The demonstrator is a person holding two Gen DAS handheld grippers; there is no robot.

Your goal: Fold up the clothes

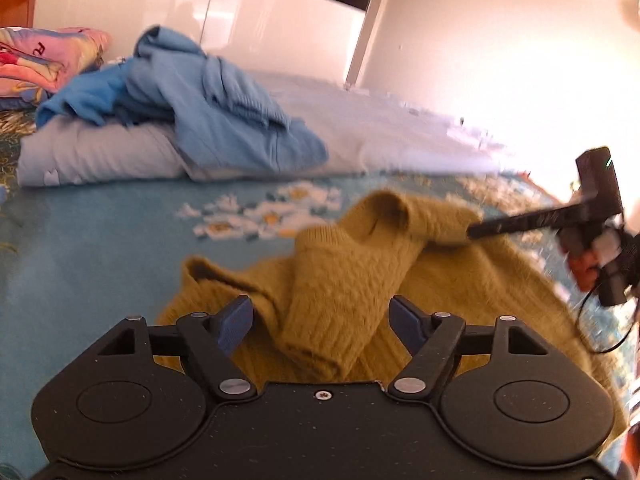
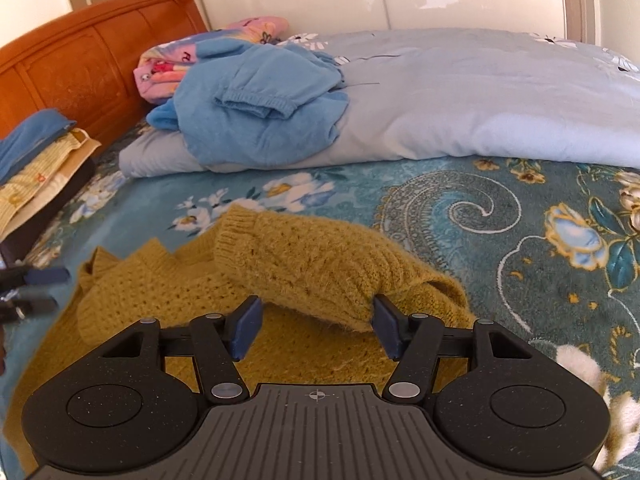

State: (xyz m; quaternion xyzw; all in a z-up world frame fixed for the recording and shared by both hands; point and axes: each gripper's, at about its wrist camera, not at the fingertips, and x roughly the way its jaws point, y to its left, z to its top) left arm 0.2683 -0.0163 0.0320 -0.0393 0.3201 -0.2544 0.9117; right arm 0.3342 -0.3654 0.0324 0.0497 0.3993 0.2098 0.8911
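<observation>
A mustard knit sweater (image 1: 472,280) lies rumpled on the teal floral bedspread (image 1: 100,248). One sleeve (image 1: 340,280) is folded across the body. My left gripper (image 1: 322,320) is open just above the sweater, and the sleeve's cuff end sits between its blue pads (image 1: 236,322). In the right wrist view my right gripper (image 2: 316,330) is open around the fold of the sleeve (image 2: 312,256); its right pad (image 2: 386,330) touches the knit. From the left wrist view the right gripper (image 1: 474,233) reaches the sleeve's far bend. The left gripper (image 2: 38,290) shows at the left edge.
A pile of blue clothes (image 2: 256,112) rests on a pale blue duvet (image 2: 480,92) beyond the sweater. Pink patterned bedding (image 2: 168,68) and a wooden headboard (image 2: 80,60) lie behind. Folded items (image 2: 40,168) sit at the left bed edge. A glossy white wardrobe (image 1: 200,12) stands past the bed.
</observation>
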